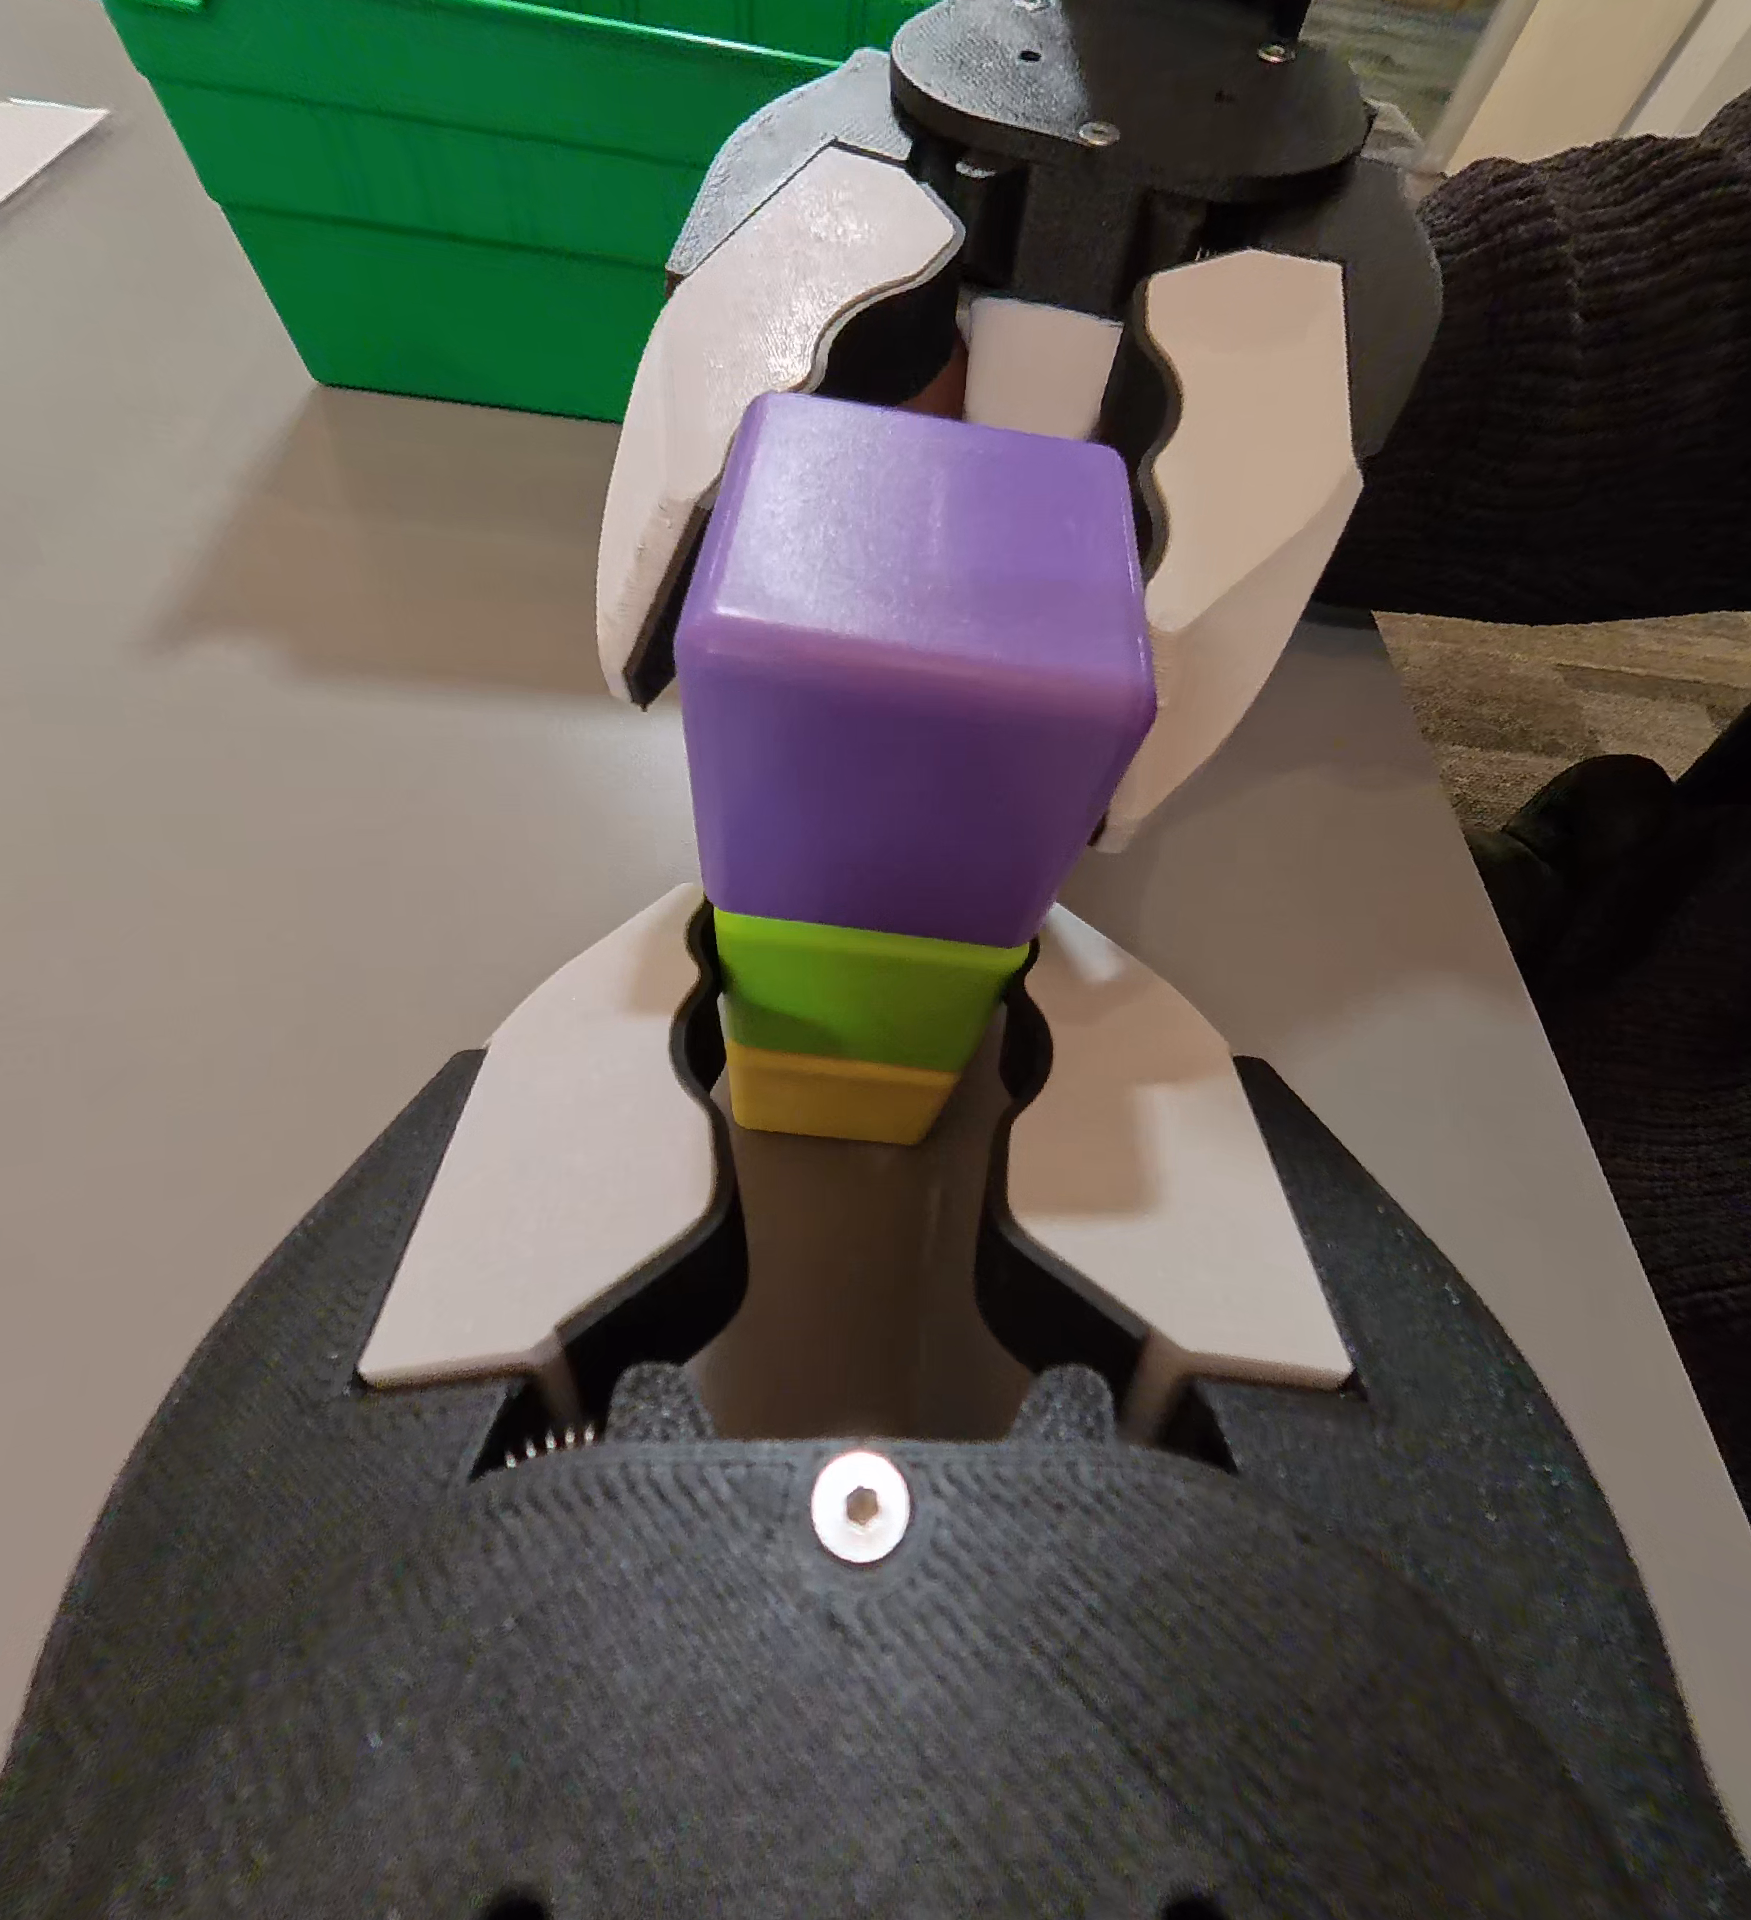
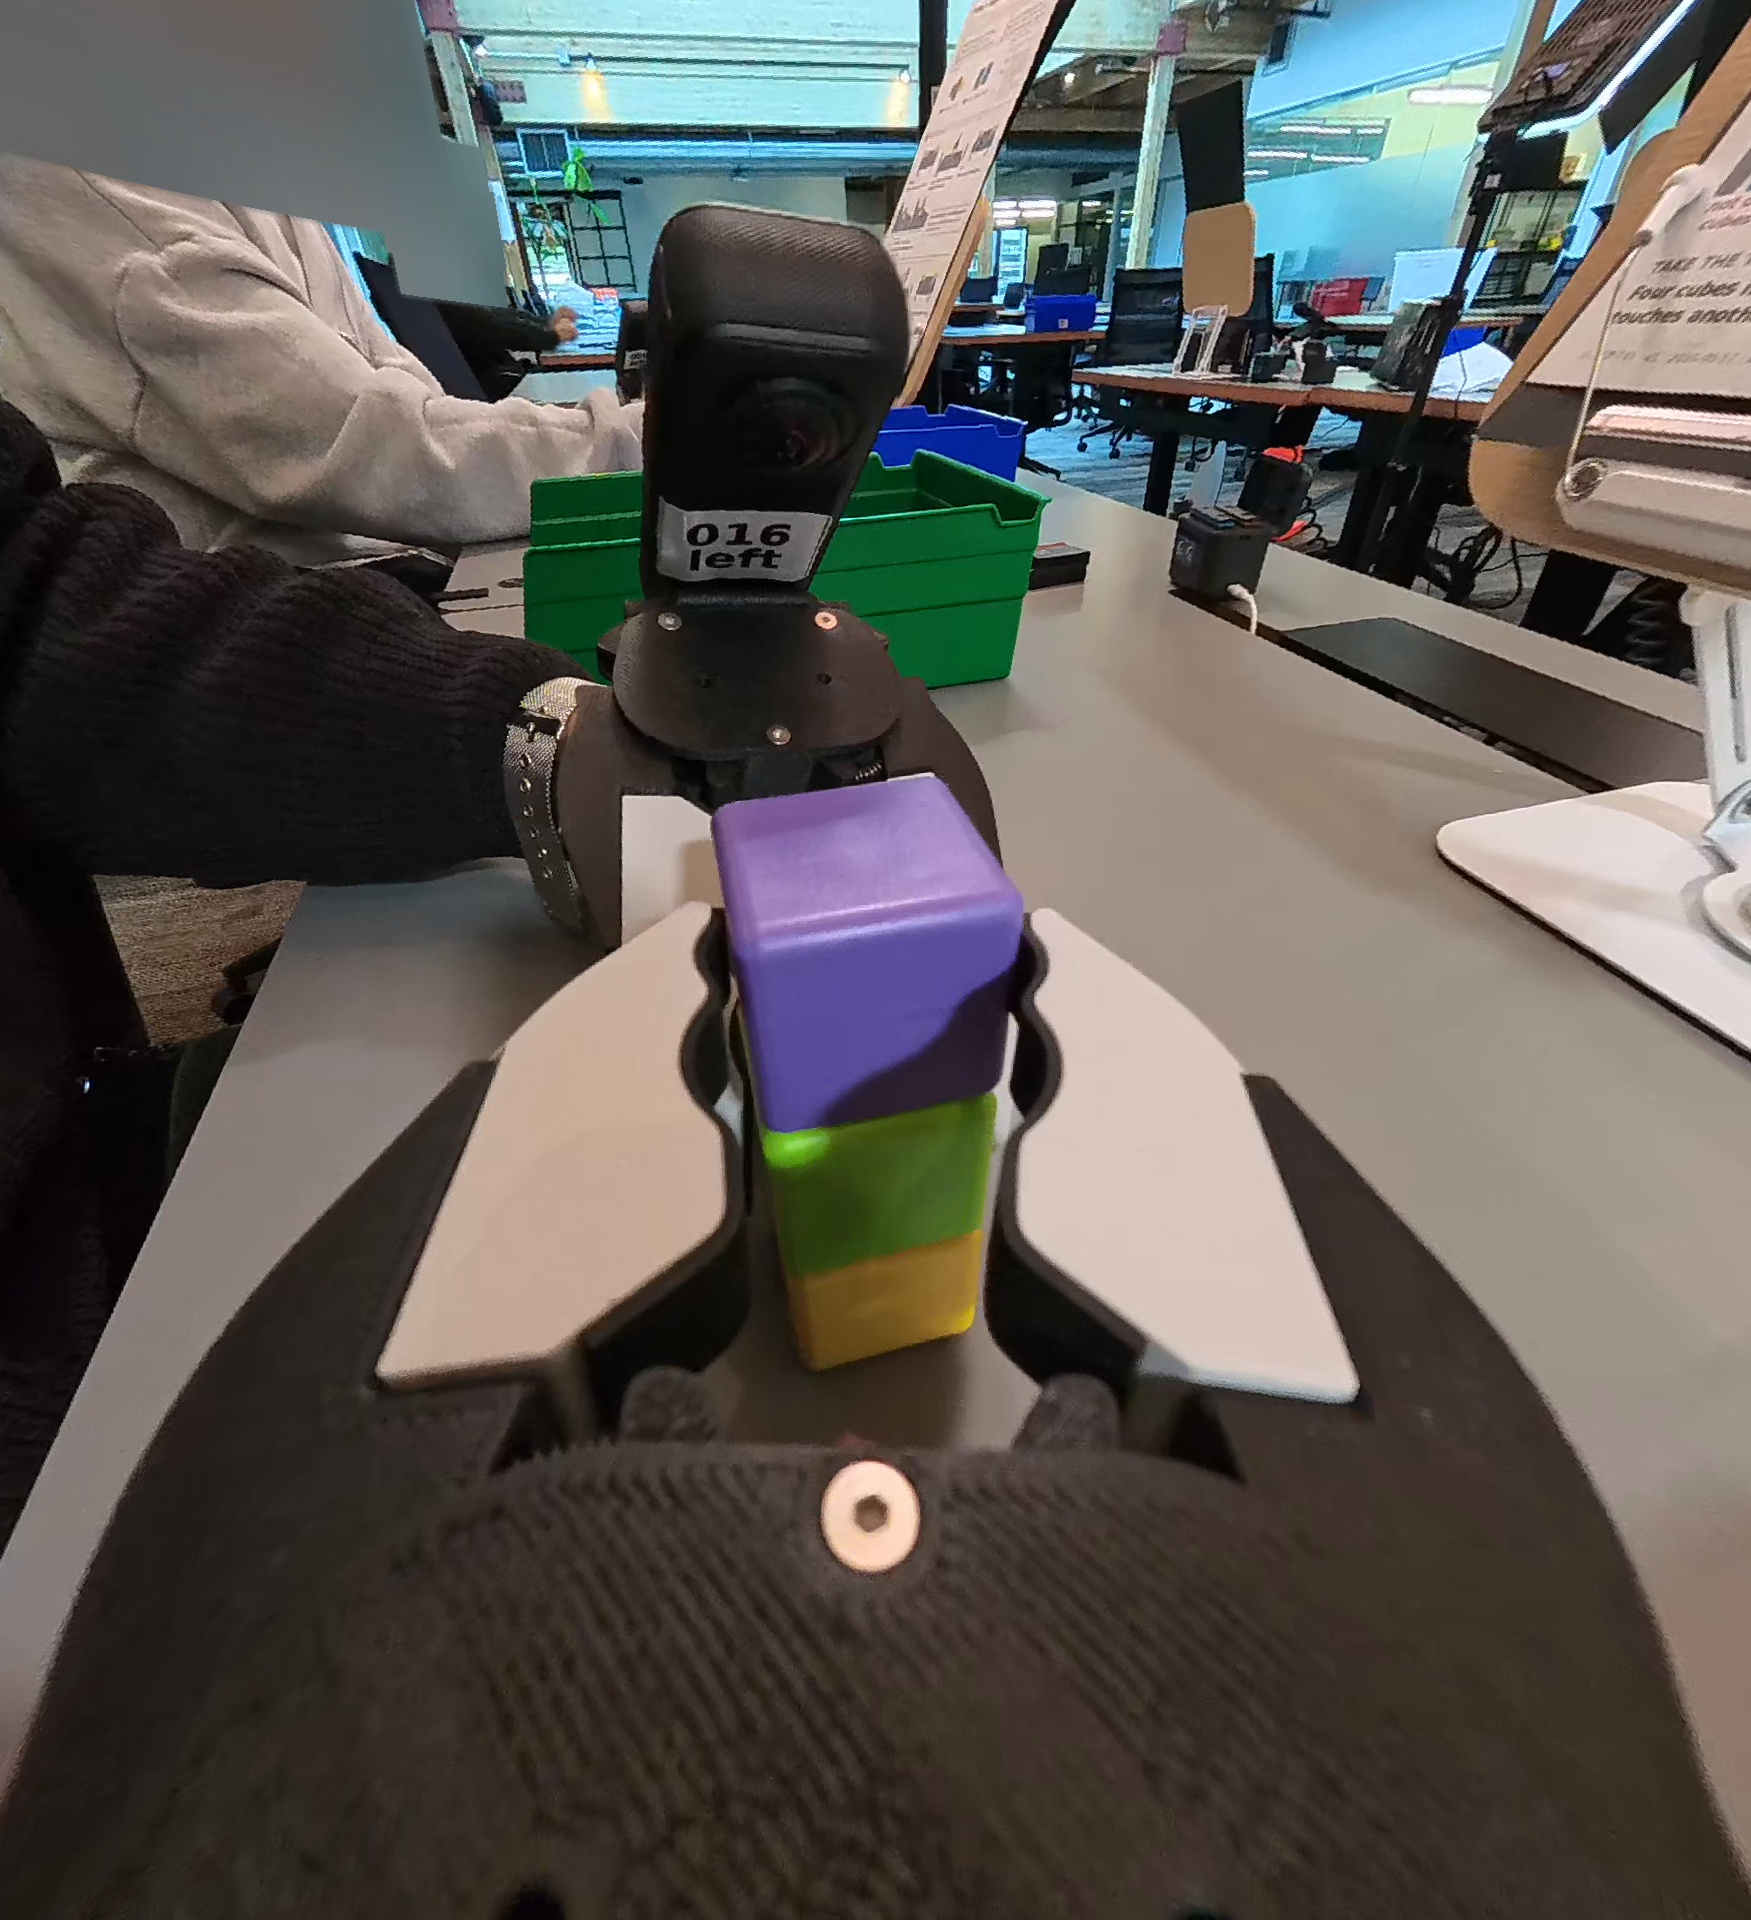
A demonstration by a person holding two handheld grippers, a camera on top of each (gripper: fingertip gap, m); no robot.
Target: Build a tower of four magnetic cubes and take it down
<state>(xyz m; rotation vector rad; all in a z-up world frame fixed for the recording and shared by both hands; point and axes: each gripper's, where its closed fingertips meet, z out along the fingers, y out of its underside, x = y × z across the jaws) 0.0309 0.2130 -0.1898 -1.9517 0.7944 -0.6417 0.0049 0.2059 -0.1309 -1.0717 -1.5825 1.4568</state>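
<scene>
A stack of three cubes stands on the grey table [image 1: 227,831]: purple cube [image 1: 912,675] on top, green cube [image 1: 860,987] in the middle, yellow cube [image 1: 840,1101] at the bottom. My left gripper [image 1: 866,925] has its fingers pressed on both sides of the green cube. My right gripper [image 2: 871,920] comes from the opposite side and is shut on the purple cube [image 2: 871,966]; it also shows in the left wrist view [image 1: 881,758]. In the right wrist view the green cube [image 2: 881,1184] and yellow cube [image 2: 886,1299] sit below, and the left gripper's black body [image 2: 746,686] is behind the stack.
A green bin [image 2: 954,592] stands behind the stack, also in the left wrist view [image 1: 455,208], with a blue bin [image 2: 954,436] beyond. A white stand base [image 2: 1629,862] is at the right. A person's black sleeve [image 2: 175,707] is at the left. The table edge [image 1: 1473,831] is close. About 6 centimetres separates my left fingertips from my right.
</scene>
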